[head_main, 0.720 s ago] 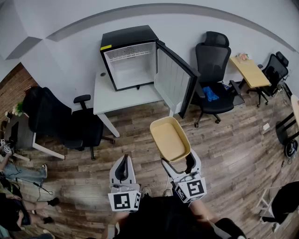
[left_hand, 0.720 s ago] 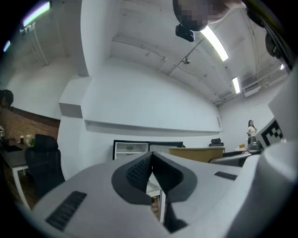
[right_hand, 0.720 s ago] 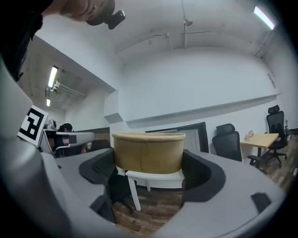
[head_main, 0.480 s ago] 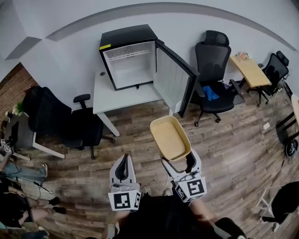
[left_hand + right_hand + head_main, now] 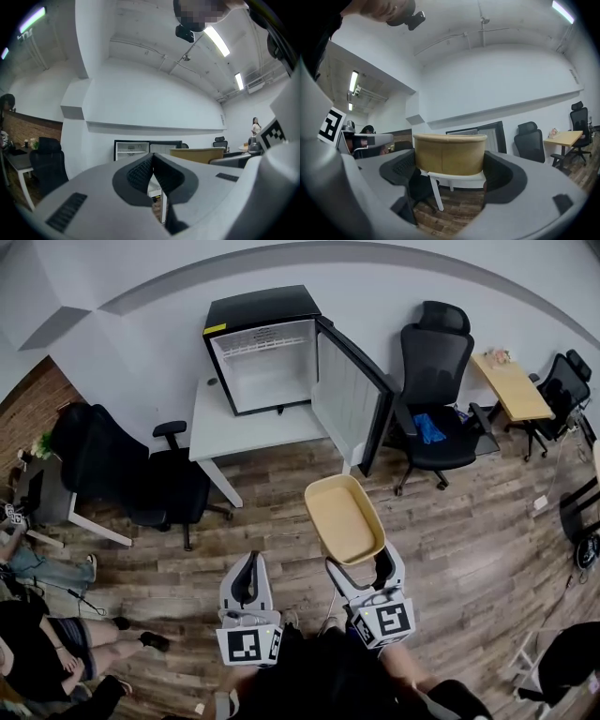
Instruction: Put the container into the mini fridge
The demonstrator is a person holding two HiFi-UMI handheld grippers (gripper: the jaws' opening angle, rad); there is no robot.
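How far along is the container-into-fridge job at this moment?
Done: the mini fridge has its door open, and the right gripper is shut on the container. In hand: it hangs over the floor, short of the fridge. Left: carry it over and set it inside.

Head camera: high over the person, looking steeply down and forward. Grippers sit at the near edge, mini fridge (image 5: pixel 267 352) far.

Left gripper (image 5: pixel 250 561) camera: low, behind its jaws, facing the far fridge, tilted up.

Right gripper (image 5: pixel 361 570) camera: low, same heading, container (image 5: pixel 344 518) very near.

All three views share fridge and container. The office chair (image 5: pixel 436 399), far right, shows in the head and right gripper views.
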